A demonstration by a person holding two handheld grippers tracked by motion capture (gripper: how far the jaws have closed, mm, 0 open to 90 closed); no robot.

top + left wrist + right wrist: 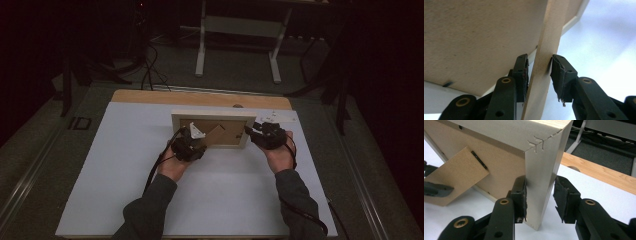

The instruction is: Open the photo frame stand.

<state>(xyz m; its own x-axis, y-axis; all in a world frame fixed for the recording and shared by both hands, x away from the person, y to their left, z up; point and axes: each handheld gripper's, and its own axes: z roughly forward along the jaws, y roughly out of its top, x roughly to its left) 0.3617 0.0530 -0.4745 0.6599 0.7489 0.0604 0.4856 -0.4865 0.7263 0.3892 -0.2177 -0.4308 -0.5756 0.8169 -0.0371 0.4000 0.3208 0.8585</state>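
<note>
Standing on the white table surface (125,190), the pale wooden picture frame (210,116) is shown from the back, its glazed front hidden from all views. The brown fibreboard backing panel (474,37) is cut off at the edges of the left gripper view. The hinged fibreboard easel stand (454,177) projects from that panel.

The left gripper (539,75) is set narrow, and the stand's thin edge is seen between its pads; whether both pads press cannot be made out. The right gripper (540,195) straddles the frame's right corner, one pad touching and the other just clear. No writing is legible; only stamped joint marks (537,143) are seen.
</note>
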